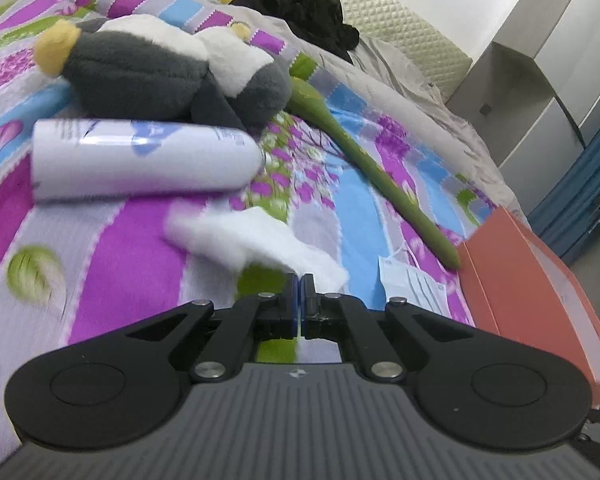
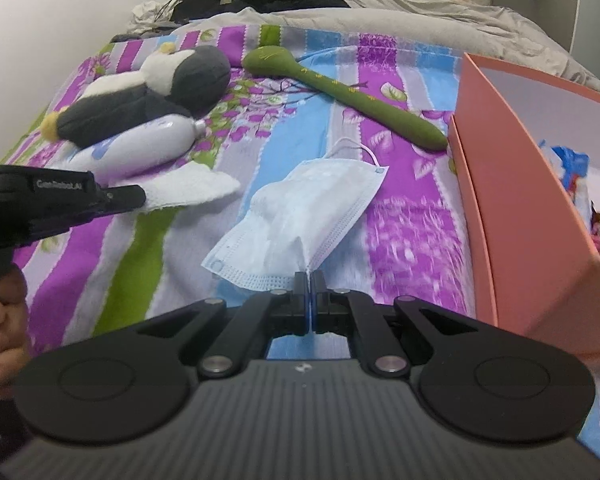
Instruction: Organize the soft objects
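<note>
My left gripper (image 1: 298, 280) is shut on the corner of a white cloth (image 1: 244, 236), which hangs blurred above the striped bedspread. From the right wrist view that same gripper (image 2: 138, 196) comes in at the left with the white cloth (image 2: 188, 190) trailing from its tip. My right gripper (image 2: 310, 278) is shut on the edge of a pale blue face mask (image 2: 300, 212), lifted off the bed. Further back lie a grey-and-white plush penguin (image 1: 156, 68) (image 2: 156, 96), a white spray can (image 1: 140, 156) (image 2: 140, 148) and a long green plush toy (image 1: 360, 160) (image 2: 340, 88).
A salmon-pink open box (image 2: 512, 184) (image 1: 528, 280) stands on the bed at the right, with colourful items inside. Black clothes (image 1: 300, 4) and a grey blanket (image 2: 400, 16) lie at the headboard. A hand (image 2: 0, 328) holds the left gripper's handle. A white paper packet (image 1: 412, 280) lies beside the box.
</note>
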{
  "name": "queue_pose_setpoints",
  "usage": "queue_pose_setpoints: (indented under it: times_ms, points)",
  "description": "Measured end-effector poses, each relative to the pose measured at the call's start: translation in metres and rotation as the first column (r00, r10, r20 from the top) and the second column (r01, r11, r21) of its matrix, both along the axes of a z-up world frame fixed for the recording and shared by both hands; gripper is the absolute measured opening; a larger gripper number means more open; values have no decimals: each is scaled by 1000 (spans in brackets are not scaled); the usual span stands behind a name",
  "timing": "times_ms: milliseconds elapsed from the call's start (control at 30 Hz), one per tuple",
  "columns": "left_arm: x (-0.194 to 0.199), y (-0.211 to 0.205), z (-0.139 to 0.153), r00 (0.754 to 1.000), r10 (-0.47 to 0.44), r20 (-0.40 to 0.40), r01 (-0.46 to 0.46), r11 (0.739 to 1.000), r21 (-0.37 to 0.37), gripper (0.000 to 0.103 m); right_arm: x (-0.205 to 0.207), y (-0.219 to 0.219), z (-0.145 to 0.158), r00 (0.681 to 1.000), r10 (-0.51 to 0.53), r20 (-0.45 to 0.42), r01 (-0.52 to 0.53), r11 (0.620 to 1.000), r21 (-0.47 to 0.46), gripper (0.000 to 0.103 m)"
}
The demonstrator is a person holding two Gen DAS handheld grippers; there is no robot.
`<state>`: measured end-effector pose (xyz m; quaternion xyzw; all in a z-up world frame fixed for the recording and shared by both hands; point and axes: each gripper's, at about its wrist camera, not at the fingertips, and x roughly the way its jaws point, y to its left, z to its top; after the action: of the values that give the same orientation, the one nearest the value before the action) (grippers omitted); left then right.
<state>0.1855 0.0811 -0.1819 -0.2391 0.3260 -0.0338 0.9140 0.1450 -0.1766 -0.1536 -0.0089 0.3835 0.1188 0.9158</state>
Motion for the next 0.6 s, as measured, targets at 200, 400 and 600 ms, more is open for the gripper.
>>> queue_pose_setpoints:
  times_ms: [200, 400, 600]
  points:
    - [-52, -20, 0, 998, -15, -59, 15, 1000, -2, 1, -35, -11, 4, 1000, 1, -12, -1, 1000, -3, 5]
    - [-91, -41, -1, 992, -38, -116, 41, 999, 21, 1, -64, -27, 3, 998, -10, -62, 12, 1000, 25, 5]
    - [-110, -55, 2, 985, -74, -155, 79, 996, 29, 2, -82, -33, 0, 996, -4, -87, 6, 1000, 24, 5]
